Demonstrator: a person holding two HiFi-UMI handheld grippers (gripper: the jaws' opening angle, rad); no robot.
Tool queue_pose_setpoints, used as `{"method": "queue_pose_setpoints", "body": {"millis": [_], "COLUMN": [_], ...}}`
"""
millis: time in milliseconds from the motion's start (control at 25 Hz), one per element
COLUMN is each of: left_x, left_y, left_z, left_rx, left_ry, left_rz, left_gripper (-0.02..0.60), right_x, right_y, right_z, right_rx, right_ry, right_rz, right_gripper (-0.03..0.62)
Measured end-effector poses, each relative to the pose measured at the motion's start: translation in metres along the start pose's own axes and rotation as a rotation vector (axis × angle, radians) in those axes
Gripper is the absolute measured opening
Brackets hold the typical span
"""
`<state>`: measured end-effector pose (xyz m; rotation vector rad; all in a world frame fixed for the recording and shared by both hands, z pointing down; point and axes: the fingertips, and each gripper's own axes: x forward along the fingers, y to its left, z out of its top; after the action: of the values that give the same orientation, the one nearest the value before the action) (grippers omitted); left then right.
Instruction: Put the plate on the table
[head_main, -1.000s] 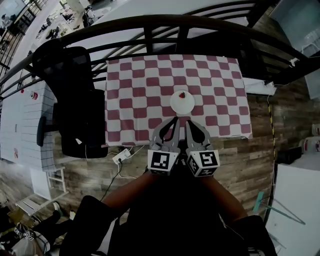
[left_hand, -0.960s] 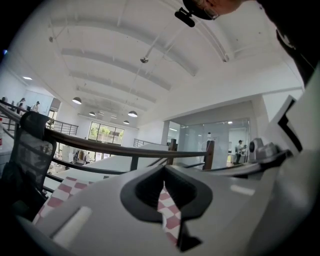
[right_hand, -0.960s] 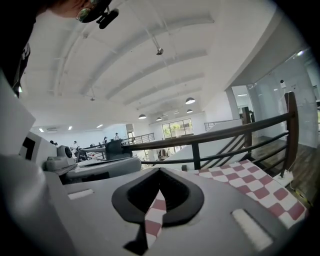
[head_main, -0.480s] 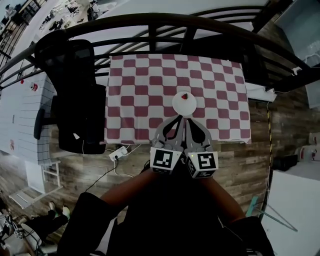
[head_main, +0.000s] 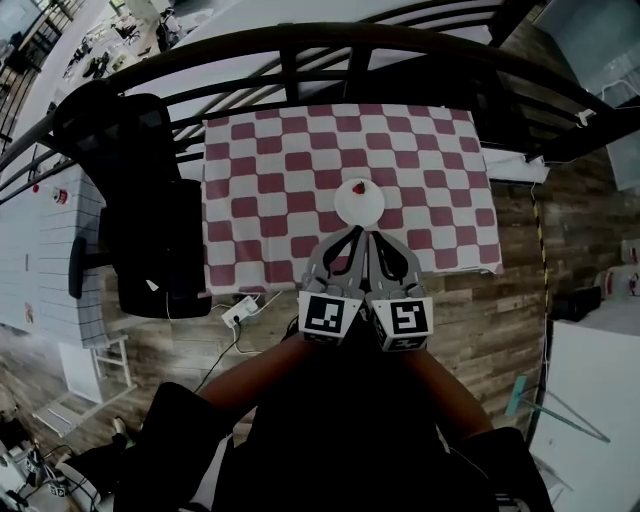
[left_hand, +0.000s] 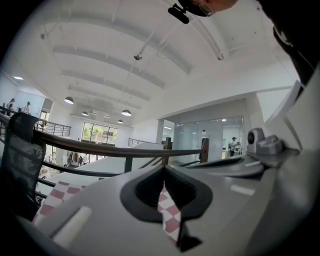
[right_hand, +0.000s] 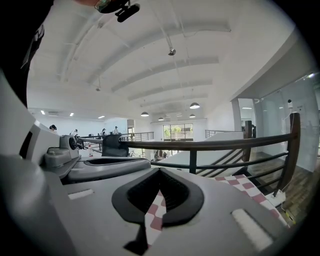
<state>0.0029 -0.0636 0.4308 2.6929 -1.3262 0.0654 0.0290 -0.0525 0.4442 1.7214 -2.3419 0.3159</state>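
A white plate (head_main: 359, 203) with a small red item (head_main: 359, 187) on it rests on the red-and-white checkered table (head_main: 270, 170), near its front middle. My left gripper (head_main: 352, 232) and right gripper (head_main: 372, 234) are held side by side, just short of the plate's near rim. Both point at it and both are shut with nothing between the fingers. In the left gripper view the left gripper (left_hand: 164, 168) shows its jaws meeting, with only checkered cloth seen below them. The right gripper (right_hand: 160, 170) looks the same in its own view. Neither gripper view shows the plate.
A black office chair (head_main: 140, 200) stands at the table's left side. A black railing (head_main: 330, 50) curves behind the table. A power strip (head_main: 240, 313) with a cable lies on the wooden floor under the front edge. White tables stand at far left (head_main: 40, 250) and lower right (head_main: 600, 400).
The two grippers have drawn a little closer together, side by side. The plate has stayed where it was on the cloth.
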Motion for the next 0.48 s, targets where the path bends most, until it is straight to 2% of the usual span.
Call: {"method": "queue_pose_setpoints", "body": {"millis": [160,480], "left_x": [0.002,0.010], "left_y": [-0.001,0.000], "left_z": [0.000,0.004], "left_rx": [0.010,0.023], "left_ry": [-0.004,-0.021], "left_rz": [0.000,0.018], "left_gripper": [0.009,0.009], "right_x": [0.001,0.005], "right_y": [-0.001,-0.008], "right_z": [0.008,0.012], "right_rx": [-0.043,-0.063], "right_ry": [-0.033,-0.055], "right_rz": [0.008,0.016], "right_gripper": [-0.002,-0.002]}}
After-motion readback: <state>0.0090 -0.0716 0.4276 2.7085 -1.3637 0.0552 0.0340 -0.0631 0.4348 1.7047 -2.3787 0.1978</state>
